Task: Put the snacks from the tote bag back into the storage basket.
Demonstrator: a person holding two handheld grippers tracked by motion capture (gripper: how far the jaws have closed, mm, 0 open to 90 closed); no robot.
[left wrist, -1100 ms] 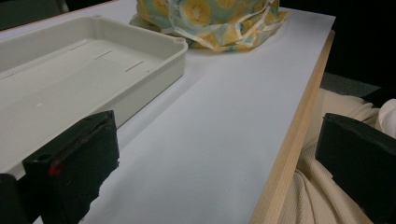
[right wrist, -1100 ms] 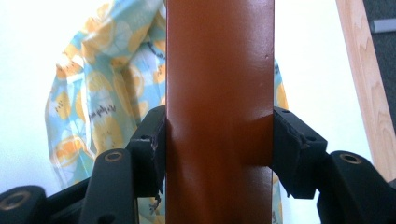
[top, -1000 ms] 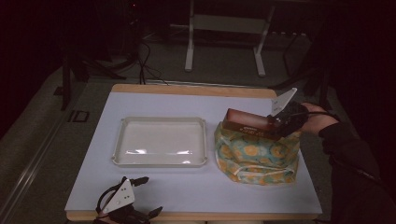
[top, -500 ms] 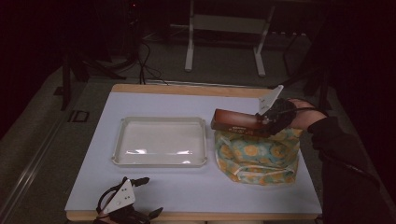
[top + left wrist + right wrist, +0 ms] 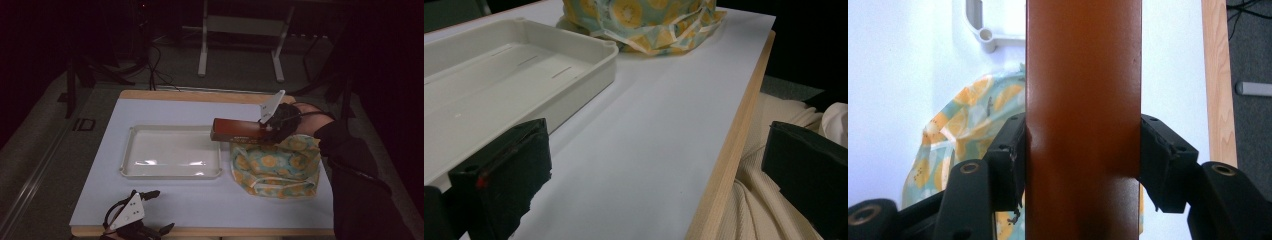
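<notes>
above the patterned bag, the right gripper reaches leftward, clamped on a brown box.

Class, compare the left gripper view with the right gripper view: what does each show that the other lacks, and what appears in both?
Left gripper view: the left tool's black jaws standing wide apart with nothing between them, and cream fabric past the table's wooden edge. Right gripper view: the right tool clamped on a long reddish-brown box. Both: the white tray, the lemon-patterned cloth bag and the pale tabletop.
</notes>
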